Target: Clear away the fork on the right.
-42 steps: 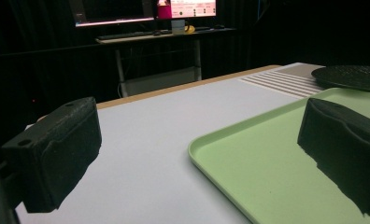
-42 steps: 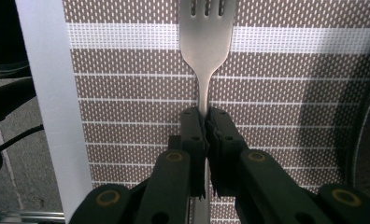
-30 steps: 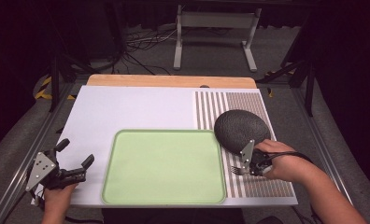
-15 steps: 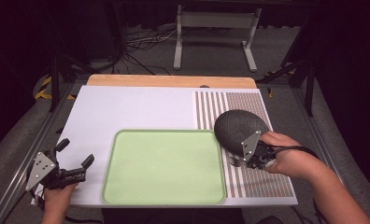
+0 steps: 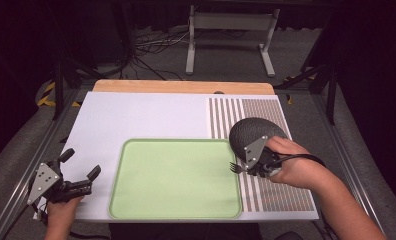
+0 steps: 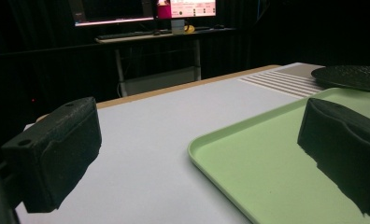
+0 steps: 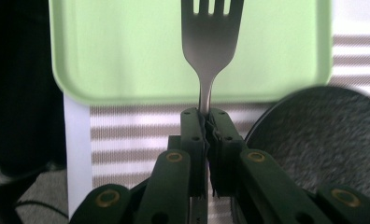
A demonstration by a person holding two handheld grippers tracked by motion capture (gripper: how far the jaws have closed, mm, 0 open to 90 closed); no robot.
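Gripping a fork [image 7: 211, 44] by its handle, the right gripper [image 5: 247, 167] is held over the striped strip of the tabletop [image 5: 151, 117], just beside the right edge of the green tray [image 5: 176, 210]. In the right gripper view its fingers [image 7: 192, 135] are seen pressed tight together on the thin neck of the fork, whose tines point out over the tray's rim. In the high view the fork [image 5: 235, 167] is seen small, apparently clear of the surface, though contact cannot be ruled out. A dark round plate [image 5: 251, 131] lies just behind the right hand [image 5: 296, 167], touching or nearly touching the gripper's body, and is seen again close beside the fingers at the lower right of the right gripper view. The left gripper [image 5: 81, 176] is held at the near left corner of the tabletop, well apart from the fork, its fingers [image 6: 57, 149] spread wide with nothing between them. One finger is seen in front of the tray's near corner. Beyond the tabletop, a metal stand [image 5: 231, 37] and loose cables [image 5: 146, 47] lie on the floor.
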